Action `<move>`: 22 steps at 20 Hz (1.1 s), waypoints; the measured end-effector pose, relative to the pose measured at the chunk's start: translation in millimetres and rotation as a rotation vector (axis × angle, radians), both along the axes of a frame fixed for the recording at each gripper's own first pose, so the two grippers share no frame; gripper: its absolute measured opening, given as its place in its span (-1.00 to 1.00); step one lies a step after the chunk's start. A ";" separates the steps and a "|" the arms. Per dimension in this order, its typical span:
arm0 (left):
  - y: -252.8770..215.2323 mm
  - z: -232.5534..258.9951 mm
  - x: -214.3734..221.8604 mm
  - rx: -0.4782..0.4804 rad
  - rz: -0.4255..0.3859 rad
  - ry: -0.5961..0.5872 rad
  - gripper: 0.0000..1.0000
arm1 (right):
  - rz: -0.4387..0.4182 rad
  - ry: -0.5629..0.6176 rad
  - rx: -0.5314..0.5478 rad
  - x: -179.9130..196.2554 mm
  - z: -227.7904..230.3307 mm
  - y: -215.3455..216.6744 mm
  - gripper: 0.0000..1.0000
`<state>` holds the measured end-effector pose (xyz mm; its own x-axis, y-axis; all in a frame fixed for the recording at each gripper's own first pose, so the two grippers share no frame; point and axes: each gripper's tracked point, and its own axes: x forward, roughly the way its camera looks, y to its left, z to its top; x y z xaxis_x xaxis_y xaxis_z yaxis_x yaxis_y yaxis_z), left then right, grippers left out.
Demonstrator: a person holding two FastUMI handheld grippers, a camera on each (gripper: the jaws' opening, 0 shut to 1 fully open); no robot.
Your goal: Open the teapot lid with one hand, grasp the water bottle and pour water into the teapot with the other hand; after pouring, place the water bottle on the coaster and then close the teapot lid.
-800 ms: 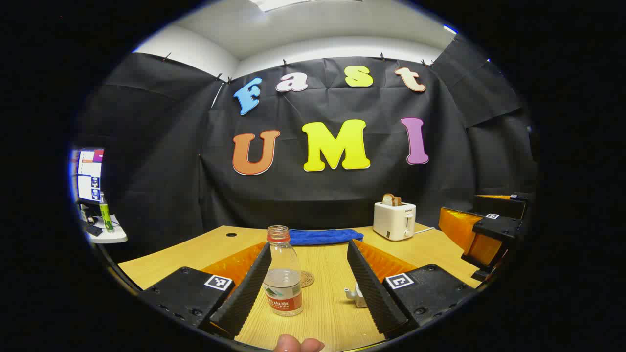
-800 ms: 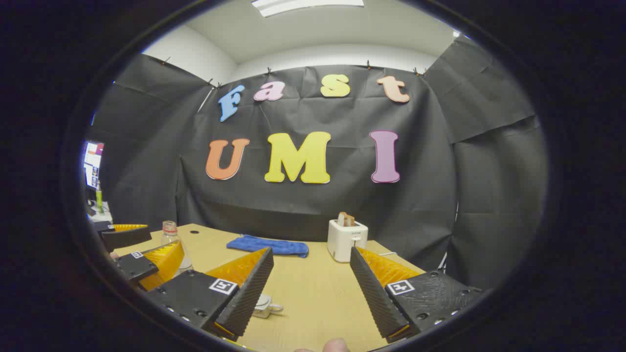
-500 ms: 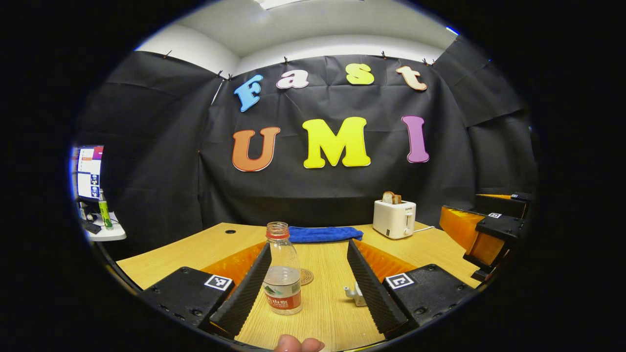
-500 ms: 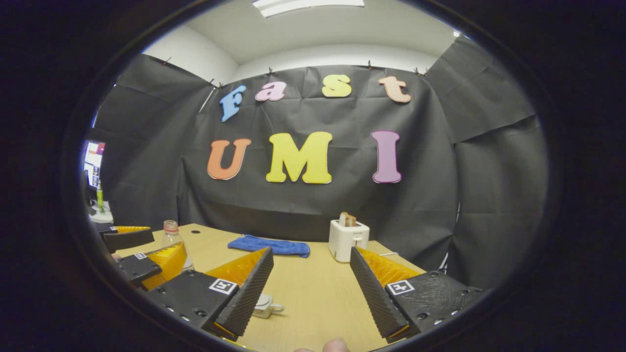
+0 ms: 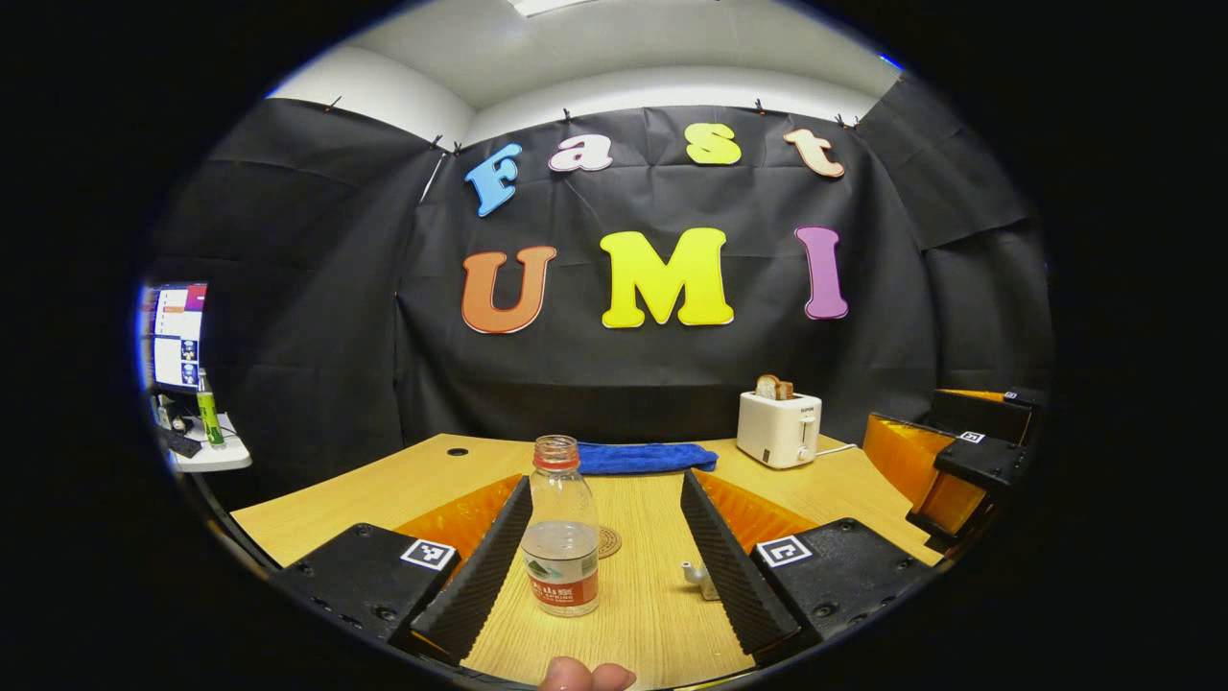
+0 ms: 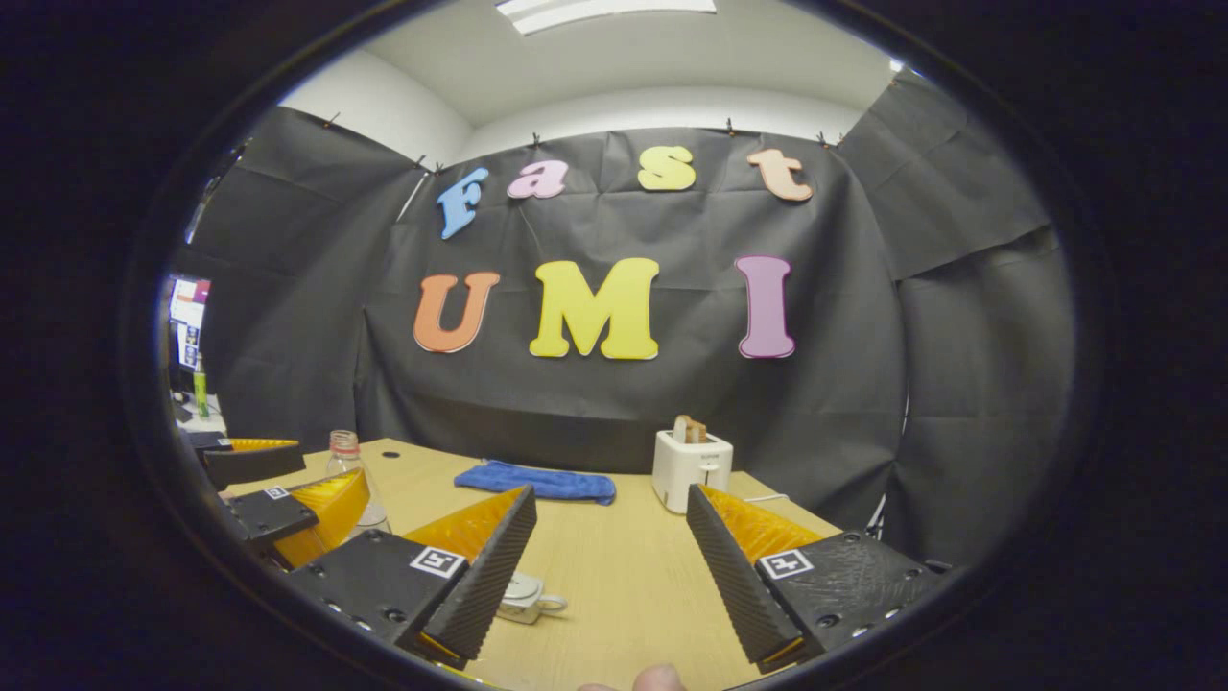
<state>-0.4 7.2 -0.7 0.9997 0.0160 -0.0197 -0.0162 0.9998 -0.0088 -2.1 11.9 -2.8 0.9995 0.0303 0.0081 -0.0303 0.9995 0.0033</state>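
The table (image 5: 384,494) carries a toaster (image 5: 778,429) with small print too faint to read, and the bottle (image 5: 561,537) has a red label I cannot make out. My left gripper (image 5: 604,561) is level and wide, the bottle standing uncapped between its fingers, touching the left one or just beside it. My right gripper (image 6: 609,571) is wide too, the teapot (image 6: 526,597) low beside its left finger.

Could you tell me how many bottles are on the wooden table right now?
1: the water bottle stands uncapped between the left gripper's open fingers, in front of the coaster.
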 end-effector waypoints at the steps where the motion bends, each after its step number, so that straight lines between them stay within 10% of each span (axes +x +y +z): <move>1: 1.0 0.5 -0.8 0.006 0.003 0.000 0.95 | 0.004 0.000 0.002 -0.6 0.0 1.8 0.90; 22: 57.3 11.5 -2.9 0.012 0.092 0.008 0.94 | 0.126 0.145 0.008 34.2 -81.1 54.6 0.90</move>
<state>-3.3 64.5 10.8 0.9938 0.1079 -0.0273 -0.1078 0.9942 0.0034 32.1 66.5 -83.9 0.9786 0.1555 -0.1347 -0.1536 0.9878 0.0243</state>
